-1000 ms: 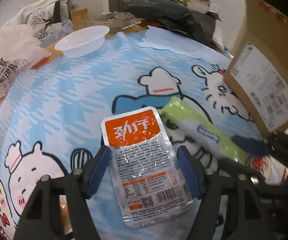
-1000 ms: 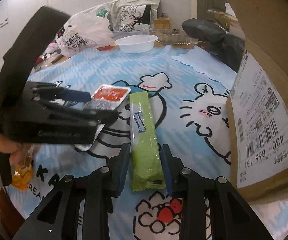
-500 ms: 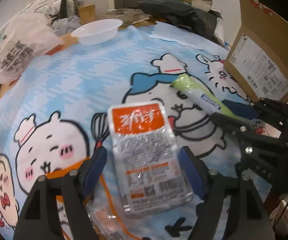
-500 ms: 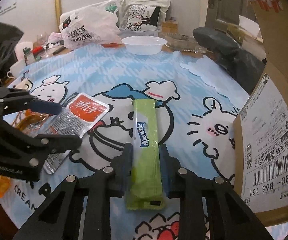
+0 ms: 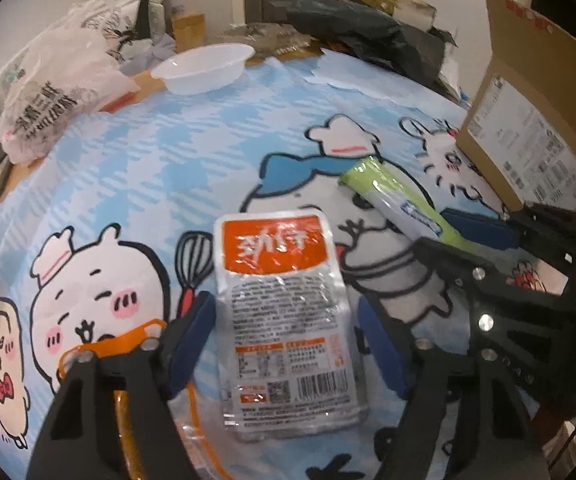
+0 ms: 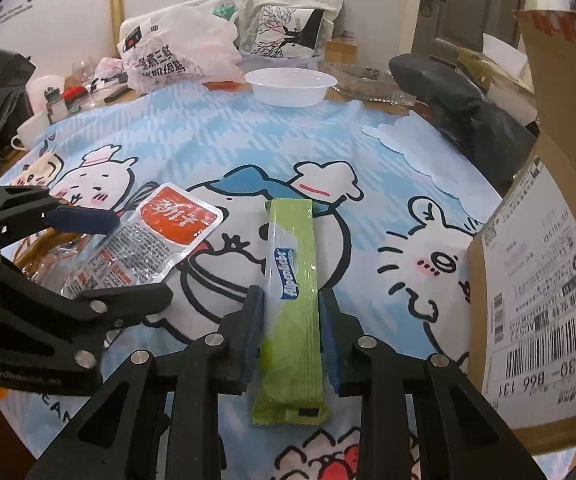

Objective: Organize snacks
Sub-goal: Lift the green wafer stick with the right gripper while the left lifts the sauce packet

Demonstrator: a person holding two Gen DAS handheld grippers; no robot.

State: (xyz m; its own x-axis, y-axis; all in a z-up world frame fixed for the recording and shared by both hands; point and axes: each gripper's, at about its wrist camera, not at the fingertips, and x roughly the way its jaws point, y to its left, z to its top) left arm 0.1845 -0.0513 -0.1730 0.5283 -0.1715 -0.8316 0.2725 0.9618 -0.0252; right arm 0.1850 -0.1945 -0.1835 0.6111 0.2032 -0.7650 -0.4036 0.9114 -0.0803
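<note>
Your left tongs (image 5: pixel 284 344) straddle, wide apart, the orange-topped clear foil snack packet (image 5: pixel 286 312); your right tongs (image 6: pixel 290 326) pinch the long green candy stick pack (image 6: pixel 292 292) beside the brown cardboard box (image 6: pixel 544 300).

Both views are dimly and evenly lit, with a cool cast. Strong fisheye bending and dark corners are seen at the edges. Glare is carried by the packet (image 5: pixel 288 312) between the left fingers.
</note>
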